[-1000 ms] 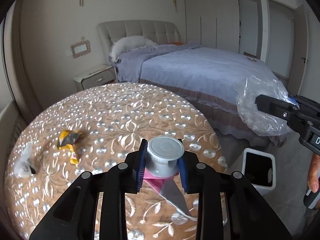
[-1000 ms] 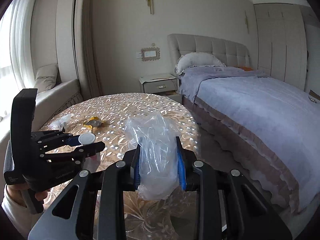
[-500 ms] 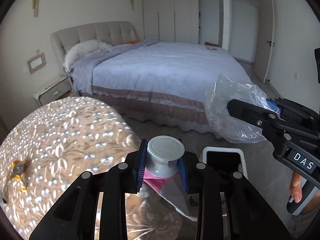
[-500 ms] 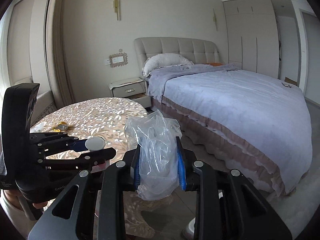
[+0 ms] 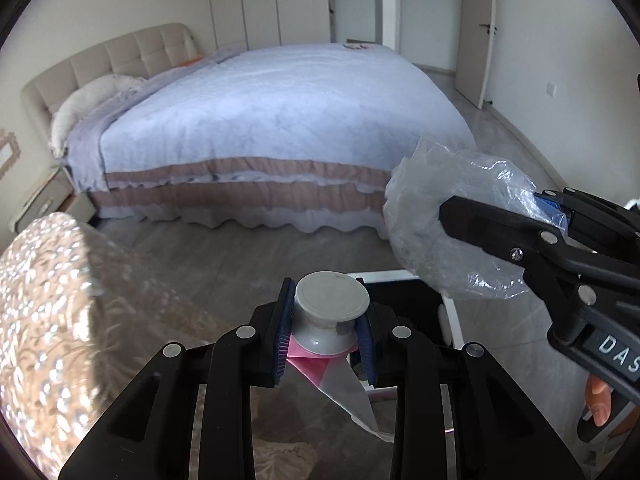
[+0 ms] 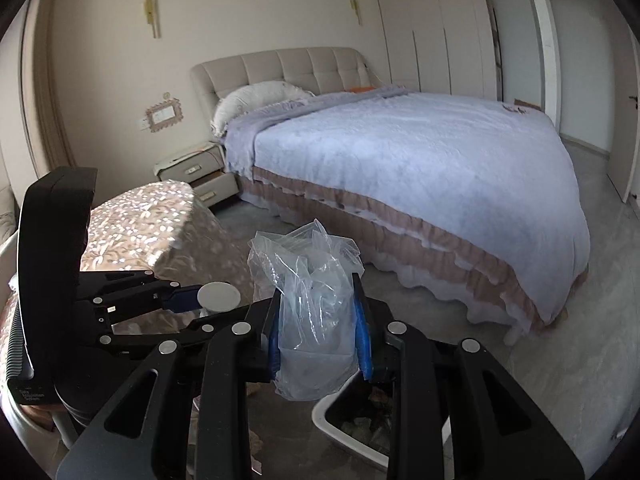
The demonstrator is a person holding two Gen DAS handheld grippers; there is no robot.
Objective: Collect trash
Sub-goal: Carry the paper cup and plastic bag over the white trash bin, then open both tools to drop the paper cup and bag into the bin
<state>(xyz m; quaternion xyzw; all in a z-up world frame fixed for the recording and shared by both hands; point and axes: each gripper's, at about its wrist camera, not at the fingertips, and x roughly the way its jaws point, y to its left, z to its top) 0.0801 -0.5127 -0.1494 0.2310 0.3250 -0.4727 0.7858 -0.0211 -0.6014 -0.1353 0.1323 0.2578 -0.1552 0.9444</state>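
**Plastic in both grippers, and the bin lies just below**

Crumpled clear plastic is held by the right gripper (image 6: 317,344), whose blue pads are pressed together on the clear bag (image 6: 311,312). In the left gripper (image 5: 325,340) a small grey-white cup (image 5: 331,311) with a pink and white wrapper (image 5: 340,384) hanging under it is clamped between the two pads. Neither gripper is free.

The relation that matters for the coming move is where the white trash bin (image 6: 352,440) lies. In the right wrist view its rim and dark inside are seen directly under and a little in front of the fingers, at the lower right, and some rubbish is already visible in it. The bag hangs with its long side vertical, its lower end just above the near corner of the bin. In the left wrist view the same bin (image 5: 448,312) is seen just behind and to the right of the held cup, mostly hidden by the fingers.

It is judged that the right gripper is a little nearer to the opening, because the bag seems to hang almost over the rim. The cup appears to be near the left edge of the bin, so a short move to the right and forward is probably needed before it is released. The two grippers are close beside each other, so contact between them should be avoided. The patterned table (image 5: 48,304) is at the left, apart from the bin.
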